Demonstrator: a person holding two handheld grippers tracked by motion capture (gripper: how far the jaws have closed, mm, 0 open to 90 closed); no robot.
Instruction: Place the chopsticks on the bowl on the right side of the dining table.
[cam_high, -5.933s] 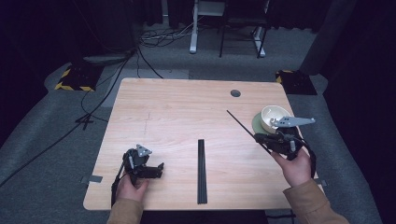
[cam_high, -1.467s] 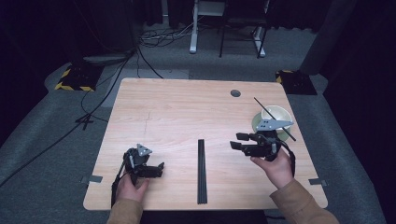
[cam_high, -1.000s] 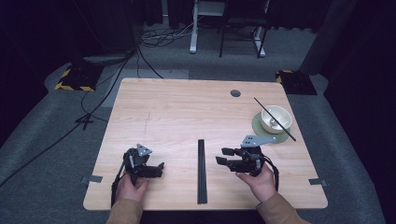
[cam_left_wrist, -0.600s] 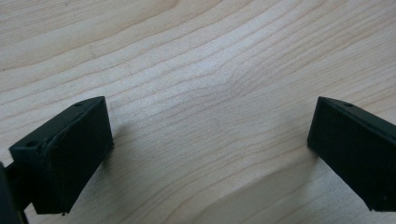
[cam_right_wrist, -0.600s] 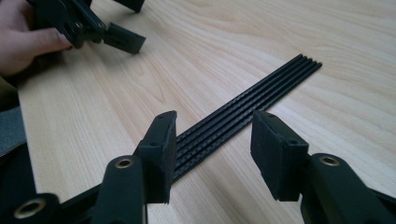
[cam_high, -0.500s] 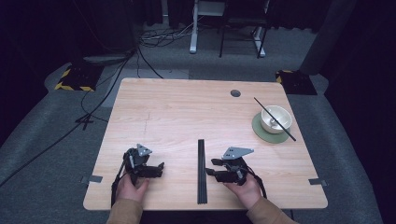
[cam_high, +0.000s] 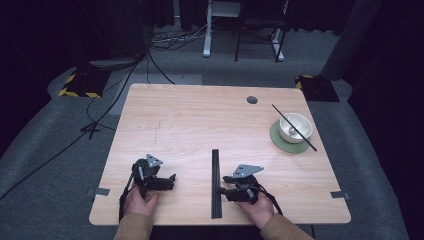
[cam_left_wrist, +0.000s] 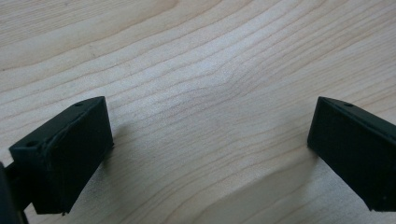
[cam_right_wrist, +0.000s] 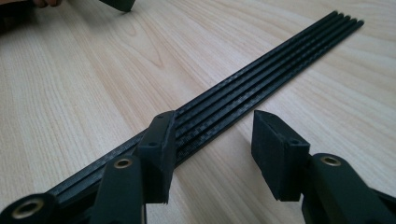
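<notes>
Fingers (cam_right_wrist: 161, 154) of my right gripper (cam_right_wrist: 210, 140) stand half open, gripping nothing; one rests over the bundle of black rods (cam_right_wrist: 261, 77), which runs away across the table (cam_right_wrist: 70, 93). My left gripper (cam_left_wrist: 210, 140), wide open, holds nothing above bare wood.

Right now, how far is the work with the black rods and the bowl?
Done: one black rod lies across the white bowl. In hand: the right tongs, open, sit low at the row of black rods on the table, gripping none yet. Left: probably carrying these rods over. The left tongs rest open.
</notes>
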